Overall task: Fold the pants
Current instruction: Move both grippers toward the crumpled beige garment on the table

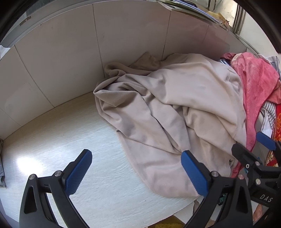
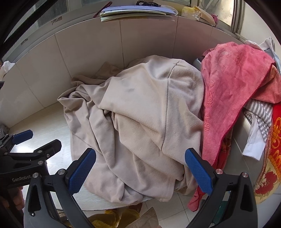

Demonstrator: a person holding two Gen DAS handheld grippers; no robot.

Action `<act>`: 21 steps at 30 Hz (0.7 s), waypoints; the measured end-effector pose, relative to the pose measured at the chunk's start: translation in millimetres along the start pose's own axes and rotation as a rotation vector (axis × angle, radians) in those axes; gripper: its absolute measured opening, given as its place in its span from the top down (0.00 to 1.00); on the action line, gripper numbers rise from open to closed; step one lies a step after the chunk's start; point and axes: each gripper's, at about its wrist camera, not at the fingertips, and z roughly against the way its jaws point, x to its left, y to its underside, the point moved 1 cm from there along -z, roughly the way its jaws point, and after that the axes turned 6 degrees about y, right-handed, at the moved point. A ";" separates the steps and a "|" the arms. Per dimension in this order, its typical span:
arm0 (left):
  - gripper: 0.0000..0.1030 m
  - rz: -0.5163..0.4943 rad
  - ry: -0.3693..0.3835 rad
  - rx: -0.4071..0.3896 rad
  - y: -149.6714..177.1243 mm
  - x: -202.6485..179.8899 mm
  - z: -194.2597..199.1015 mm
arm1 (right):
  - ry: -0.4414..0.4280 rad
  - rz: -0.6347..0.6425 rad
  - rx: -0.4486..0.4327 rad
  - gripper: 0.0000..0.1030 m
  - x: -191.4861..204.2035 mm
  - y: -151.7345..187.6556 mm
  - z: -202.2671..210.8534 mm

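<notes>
Beige fleece pants lie crumpled in a heap on the white table, pushed up against the tiled wall. One end hangs over the table's near edge. My left gripper is open and holds nothing; it hovers above the heap's near left edge, its left finger over bare table. My right gripper is open too, with both pads just above the near part of the pants. Each gripper shows at the edge of the other's view: the right gripper, the left gripper.
A pink towel drapes over a pile of laundry right of the pants, with a grey striped cloth and a red patterned cloth. Papers lie on the ledge above the wall. Yellow cloth lies on the floor below.
</notes>
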 end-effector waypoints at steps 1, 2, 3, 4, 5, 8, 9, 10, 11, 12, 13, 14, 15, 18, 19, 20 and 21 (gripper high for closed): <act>0.00 0.002 -0.001 0.002 -0.8 0.3 -1.3 | 0.001 0.003 -0.001 0.00 -0.9 -1.3 -0.8; 0.00 0.004 -0.001 0.004 -1.6 0.5 -2.8 | 0.004 0.008 0.000 0.00 -1.4 -3.8 -2.1; 0.00 0.005 -0.002 0.006 -2.5 0.8 -4.4 | 0.005 0.012 0.000 0.00 -1.9 -6.1 -3.6; 0.00 0.007 -0.003 0.009 -4.0 1.1 -6.0 | 0.006 0.014 0.000 0.00 -2.9 -7.5 -4.5; 0.00 0.008 -0.004 0.011 -5.3 1.4 -7.6 | 0.006 0.018 0.001 0.00 -3.6 -8.4 -5.3; 0.00 0.013 -0.010 0.014 -9.7 2.0 -12.8 | 0.008 0.031 0.003 0.00 -4.5 -12.8 -9.2; 0.00 0.015 -0.011 0.016 -11.4 2.6 -14.8 | 0.009 0.036 0.004 0.00 -4.4 -15.1 -11.2; 0.00 0.018 -0.013 0.017 -12.5 3.0 -16.3 | 0.009 0.040 0.003 0.00 -5.0 -16.4 -12.0; 0.00 0.021 -0.014 0.019 -13.8 3.3 -18.1 | 0.009 0.042 0.003 0.00 -5.4 -17.8 -13.0; 0.00 0.025 -0.014 0.022 -15.2 3.4 -20.2 | 0.008 0.044 0.002 0.00 -5.5 -19.9 -14.9; 0.00 0.028 -0.014 0.025 -16.5 3.5 -22.0 | 0.006 0.047 0.003 0.00 -5.7 -21.8 -16.8; 0.00 0.030 -0.014 0.028 -17.8 3.7 -23.8 | 0.004 0.049 0.004 0.00 -6.2 -22.5 -17.6; 0.00 0.032 -0.014 0.029 -18.9 3.7 -25.3 | 0.003 0.052 0.006 0.00 -6.1 -24.0 -19.6; 0.00 0.038 -0.015 0.031 -21.9 3.7 -29.3 | 0.002 0.065 0.009 0.00 -6.6 -26.8 -22.5; 0.00 0.040 -0.015 0.032 -23.0 3.9 -30.4 | 0.001 0.069 0.009 0.00 -6.8 -27.6 -23.1; 0.00 0.042 -0.014 0.033 -23.9 4.1 -31.5 | 0.000 0.073 0.009 0.00 -6.9 -28.7 -23.7; 0.00 0.044 -0.014 0.033 -25.5 4.5 -33.5 | -0.001 0.077 0.009 0.00 -7.3 -29.5 -24.2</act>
